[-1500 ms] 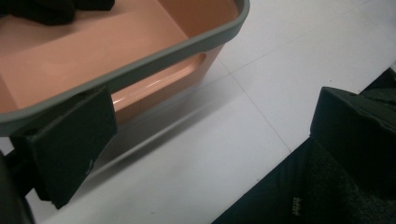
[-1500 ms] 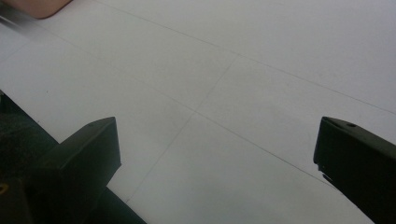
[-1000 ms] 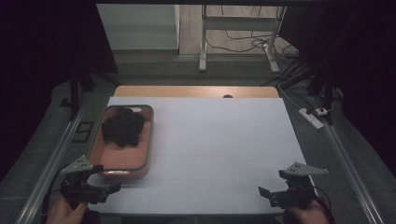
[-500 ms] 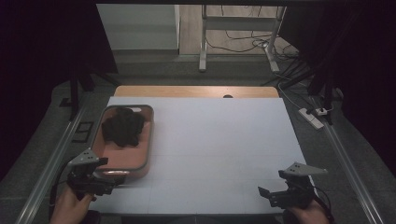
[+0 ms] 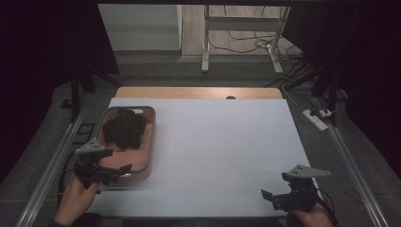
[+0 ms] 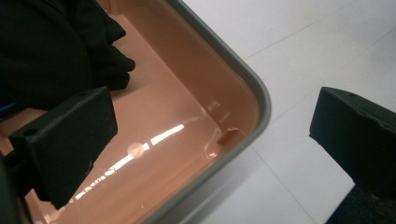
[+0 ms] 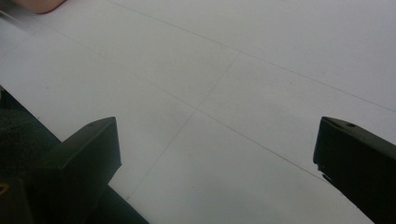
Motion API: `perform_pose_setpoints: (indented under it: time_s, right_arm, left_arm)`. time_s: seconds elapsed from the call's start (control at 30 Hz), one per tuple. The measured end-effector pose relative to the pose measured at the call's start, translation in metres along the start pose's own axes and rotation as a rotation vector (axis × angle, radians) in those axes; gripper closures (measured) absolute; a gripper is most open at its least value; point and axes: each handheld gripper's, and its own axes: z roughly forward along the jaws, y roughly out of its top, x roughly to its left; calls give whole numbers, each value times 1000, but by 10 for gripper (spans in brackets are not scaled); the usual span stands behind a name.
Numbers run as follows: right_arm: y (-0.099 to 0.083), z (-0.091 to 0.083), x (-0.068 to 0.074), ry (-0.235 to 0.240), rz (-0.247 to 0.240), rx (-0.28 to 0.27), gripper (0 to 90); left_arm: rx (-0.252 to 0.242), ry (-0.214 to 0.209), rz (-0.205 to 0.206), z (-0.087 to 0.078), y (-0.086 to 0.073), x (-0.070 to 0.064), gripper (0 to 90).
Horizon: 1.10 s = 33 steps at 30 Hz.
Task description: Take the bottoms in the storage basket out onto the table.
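Jaws wide on your left gripper (image 5: 124,170), straddling the near corner of the tray (image 6: 252,88); dark cloth (image 5: 125,128) bunched at its far end. Reach deeper before you close. Right gripper (image 5: 270,197) idles unclenched over bare worktop (image 5: 222,142).

Black cloth (image 6: 51,51) cut off by left gripper view's edge; tray (image 6: 252,93) corner only.

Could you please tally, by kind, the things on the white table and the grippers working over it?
Pink trays: 1
Black cloth bundles, lying in the tray: 1
Grippers, both open: 2, the left gripper at the tray's near corner and the right gripper over the white table
Total: 4
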Motion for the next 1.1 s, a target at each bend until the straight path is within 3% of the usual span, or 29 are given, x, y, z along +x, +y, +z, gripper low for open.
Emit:
perform_pose_setpoints:
  time_s: [0.43,1.1]
  right_arm:
    - [0,1,0,3,-7,11,9]
    - [1,2,1,5,-18,23,9]
  left_arm:
    - [16,19,-4,13,16,14,2]
    - [43,55,37,41,56,36,11]
